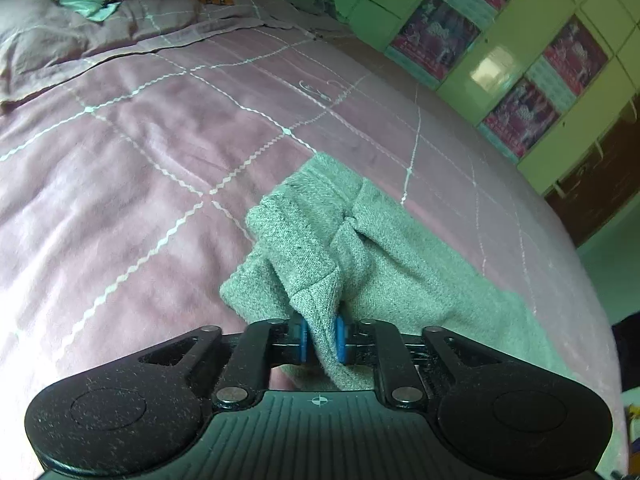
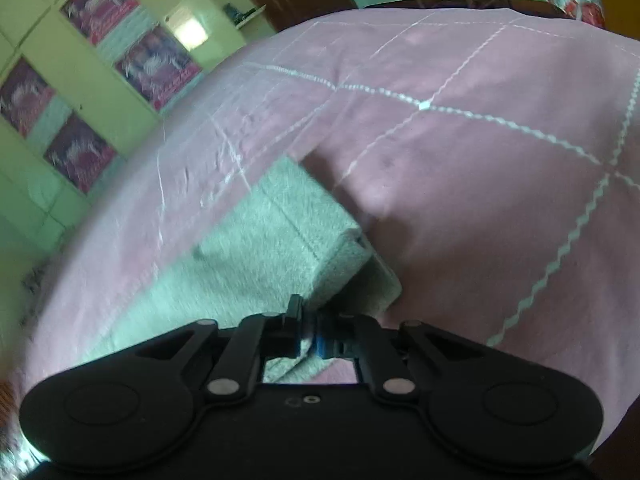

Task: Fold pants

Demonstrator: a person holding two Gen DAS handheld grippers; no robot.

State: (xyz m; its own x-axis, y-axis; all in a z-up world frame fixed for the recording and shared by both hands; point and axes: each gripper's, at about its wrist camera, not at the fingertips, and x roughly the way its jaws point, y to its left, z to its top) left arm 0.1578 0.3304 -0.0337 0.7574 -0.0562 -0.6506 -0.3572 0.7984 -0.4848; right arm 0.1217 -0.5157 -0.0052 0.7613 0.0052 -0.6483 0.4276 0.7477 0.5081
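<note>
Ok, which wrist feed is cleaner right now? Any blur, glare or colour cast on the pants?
Left wrist view: sharp; the knit of the grey pants reads clearly between the left gripper pads. Right wrist view: motion-smeared, so the pants and bedspread stitching look soft near the right gripper. Both: green cast, fisheye bending, window glare on the cabinet.

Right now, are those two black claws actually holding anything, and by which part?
Yes, both grip the grey pants: the left gripper pinches a bunched fold of fabric, the right gripper a thin edge.
</note>
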